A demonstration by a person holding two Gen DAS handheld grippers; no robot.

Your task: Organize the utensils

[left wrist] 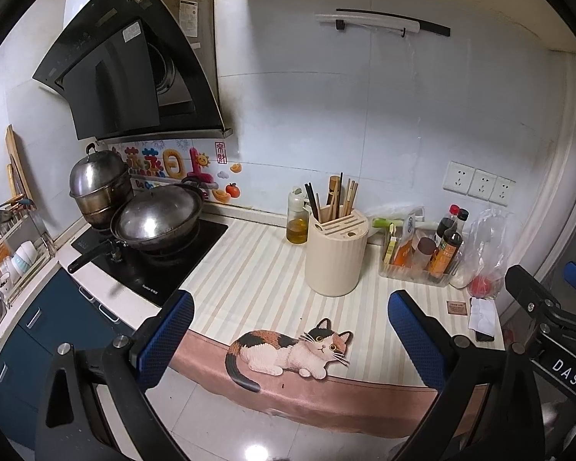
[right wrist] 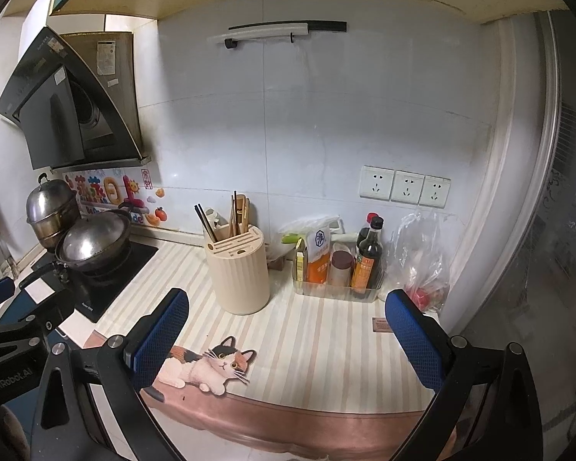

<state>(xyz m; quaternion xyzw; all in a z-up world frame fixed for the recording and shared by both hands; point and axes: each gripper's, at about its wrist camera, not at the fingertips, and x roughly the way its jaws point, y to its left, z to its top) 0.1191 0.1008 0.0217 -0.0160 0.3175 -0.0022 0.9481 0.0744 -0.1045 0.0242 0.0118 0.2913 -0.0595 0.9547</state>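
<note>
Left wrist view shows my left gripper (left wrist: 292, 330) and my right gripper (right wrist: 288, 326) both spread wide, holding nothing, above the striped counter mat (left wrist: 249, 269), with the cream ribbed cylindrical utensil holder (left wrist: 336, 253) of chopsticks (left wrist: 336, 198) beyond.

A cream ribbed utensil holder (left wrist: 336, 253) stands on a mat (left wrist: 257, 269) striped cream and beige, with a pink-brown border and a calico cat print (left wrist: 288, 349). The gripper pads (right wrist: 161, 336) are blue with a mesh texture; the cabinet fronts (left wrist: 50, 330) are dark blue.

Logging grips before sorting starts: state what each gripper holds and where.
Nothing is held. The left gripper and right gripper are both open, short of the utensil holder.
</note>
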